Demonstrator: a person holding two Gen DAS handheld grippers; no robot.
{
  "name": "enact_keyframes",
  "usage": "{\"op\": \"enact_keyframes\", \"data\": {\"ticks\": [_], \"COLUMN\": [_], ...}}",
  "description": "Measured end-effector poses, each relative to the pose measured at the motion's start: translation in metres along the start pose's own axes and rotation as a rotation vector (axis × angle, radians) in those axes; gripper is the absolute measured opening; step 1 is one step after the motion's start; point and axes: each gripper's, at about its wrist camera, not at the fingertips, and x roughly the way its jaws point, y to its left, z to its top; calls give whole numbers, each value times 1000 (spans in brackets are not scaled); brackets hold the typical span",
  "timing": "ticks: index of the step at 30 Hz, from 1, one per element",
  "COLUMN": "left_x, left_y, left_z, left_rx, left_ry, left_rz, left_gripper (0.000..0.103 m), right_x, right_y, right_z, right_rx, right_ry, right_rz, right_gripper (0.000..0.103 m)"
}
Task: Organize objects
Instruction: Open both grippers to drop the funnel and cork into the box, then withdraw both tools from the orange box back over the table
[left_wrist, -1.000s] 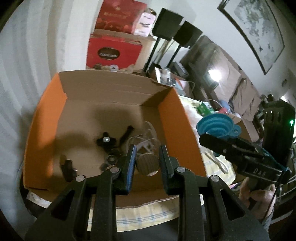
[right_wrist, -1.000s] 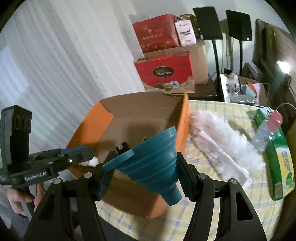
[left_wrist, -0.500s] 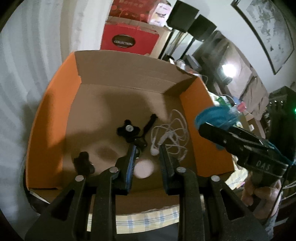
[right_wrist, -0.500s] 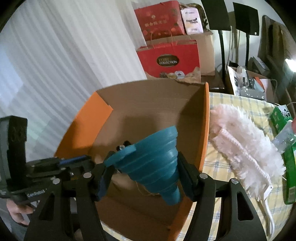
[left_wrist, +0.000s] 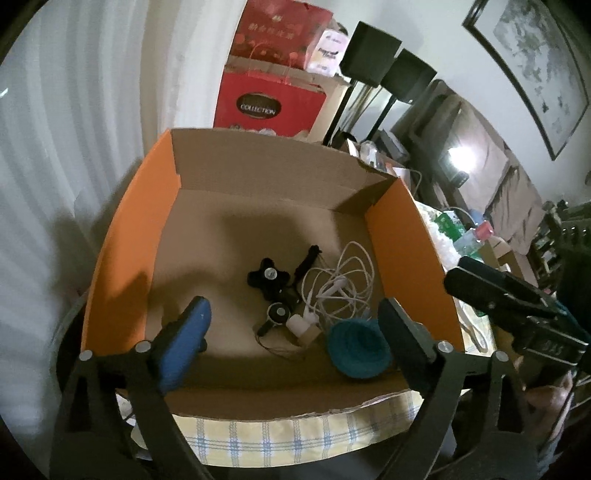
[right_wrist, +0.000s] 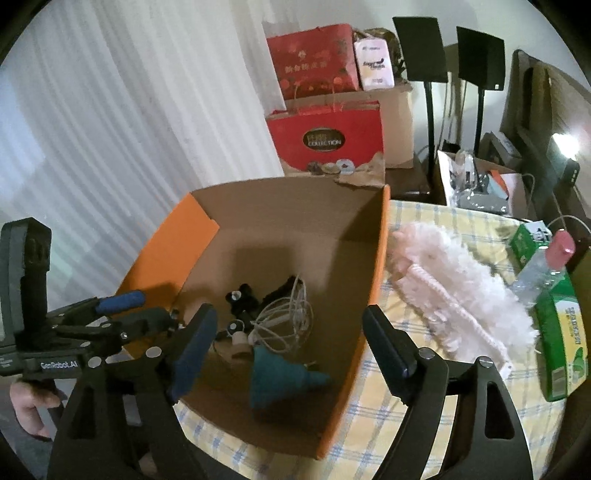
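Funnel dropped into box; walls near.

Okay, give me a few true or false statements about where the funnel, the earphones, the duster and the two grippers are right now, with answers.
1. The teal funnel lies inside the cardboard box. True.
2. The right gripper clamps the funnel. False: its jaws have just opened and nothing is between them.
3. The white earphones lie in the box. True.
4. The pink duster is in the box. False: it lies on the checked tablecloth beside it.
5. The left gripper is open. True.
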Motion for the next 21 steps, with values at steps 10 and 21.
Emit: {"op": "enact_keyframes", "data": {"ticks": [10, 21], "left_x": [-15, -16], "left_y": [-25, -52], "left_z": [-7, -16], "left_rx": [91, 116], "left_ry": [-75, -88], "left_rz": [26, -32], "left_gripper": [99, 103], "right_x": [-29, -54], "right_y": [-9, -31], "right_z": [-10, -31], "right_rx": [-32, -15], "right_ry": [-27, -39], "right_rz": [-84, -142], "right_gripper": [87, 87]}}
